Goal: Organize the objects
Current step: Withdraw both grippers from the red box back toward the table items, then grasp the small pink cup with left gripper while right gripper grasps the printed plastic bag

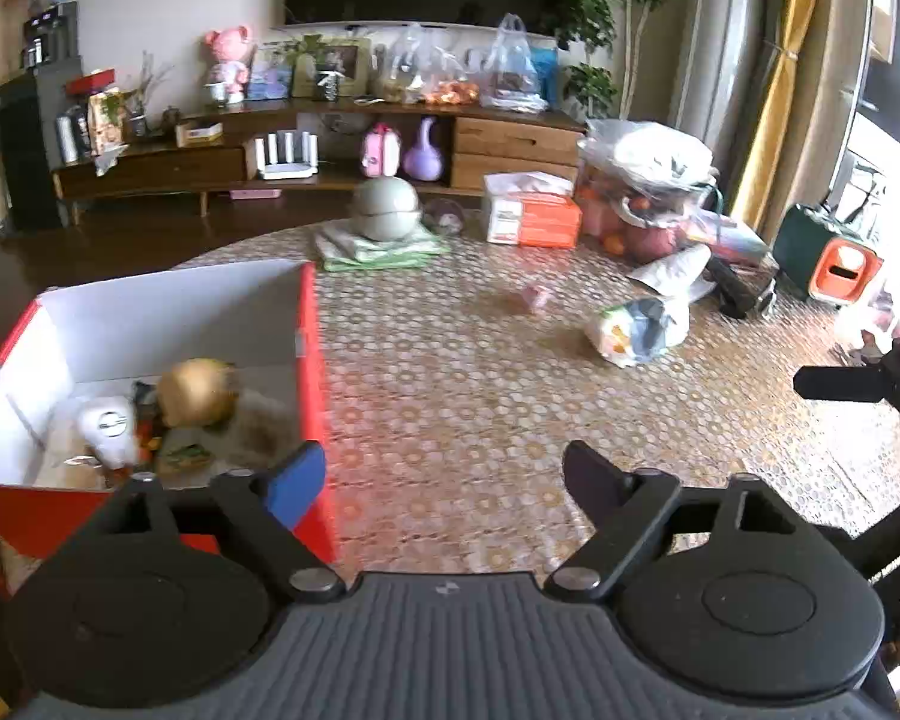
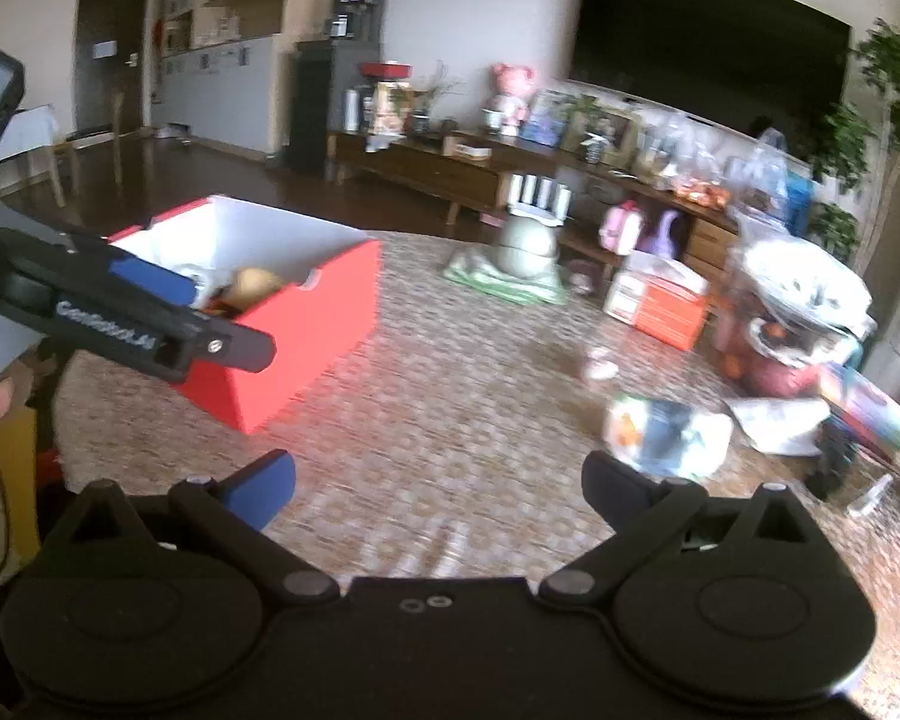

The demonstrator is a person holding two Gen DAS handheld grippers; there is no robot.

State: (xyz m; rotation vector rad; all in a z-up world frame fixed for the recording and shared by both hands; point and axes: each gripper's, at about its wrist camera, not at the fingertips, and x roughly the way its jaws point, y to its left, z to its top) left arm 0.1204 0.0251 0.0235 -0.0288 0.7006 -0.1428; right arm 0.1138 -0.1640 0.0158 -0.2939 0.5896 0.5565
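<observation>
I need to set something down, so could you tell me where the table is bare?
Bare cloth lies between the red box and the crumpled packet, reaching forward to both open grippers. The far right edge is crowded with bags and the orange carton.

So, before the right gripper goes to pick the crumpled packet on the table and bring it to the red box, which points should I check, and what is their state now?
1. Right gripper open and empty: ok.
2. Left gripper open and empty, near the red box: ok.
3. Crumpled packet lies free on the table, nothing on top of it: ok.
4. Path from packet to box: the left gripper shows in front of the box in the right wrist view: not ok, move it first.
5. Room in the box: the gold ball and other items fill the near part of the floor: cannot tell.
6. Small pink item near the packet, clear of the grasp: ok.
</observation>
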